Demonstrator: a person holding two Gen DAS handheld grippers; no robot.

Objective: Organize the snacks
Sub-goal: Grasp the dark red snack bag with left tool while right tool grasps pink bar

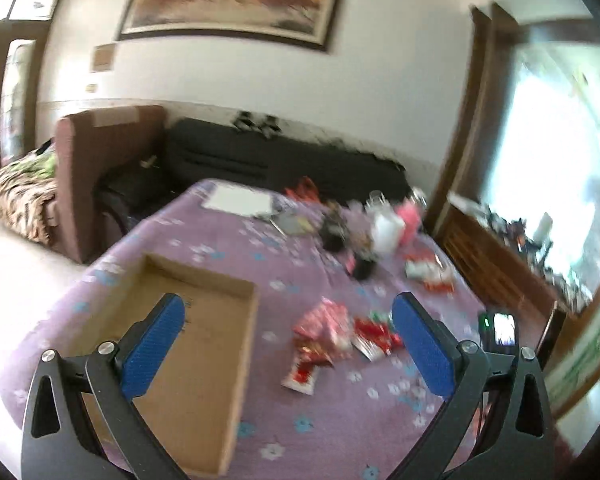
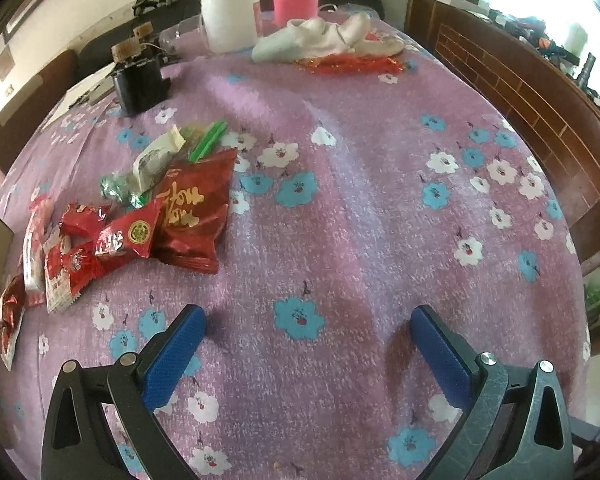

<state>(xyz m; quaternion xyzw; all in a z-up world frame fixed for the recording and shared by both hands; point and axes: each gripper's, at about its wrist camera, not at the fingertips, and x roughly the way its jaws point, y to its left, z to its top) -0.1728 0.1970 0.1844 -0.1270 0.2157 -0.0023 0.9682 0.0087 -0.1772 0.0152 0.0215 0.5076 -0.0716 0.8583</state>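
Hovering wide-jawed and empty, the left gripper (image 1: 288,316) and right gripper (image 2: 308,320) flank the snack packets (image 2: 140,220) — cardboard tray (image 1: 204,360) beside them.

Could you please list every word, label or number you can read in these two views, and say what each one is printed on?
"You You", in gold script, roughly as it reads: on the large red snack bag.
Round gold emblem with characters: on the small red packet, too small to read.
Fine print on the white wrapper: too small to read.
Left wrist view: snack pile too blurred to read.
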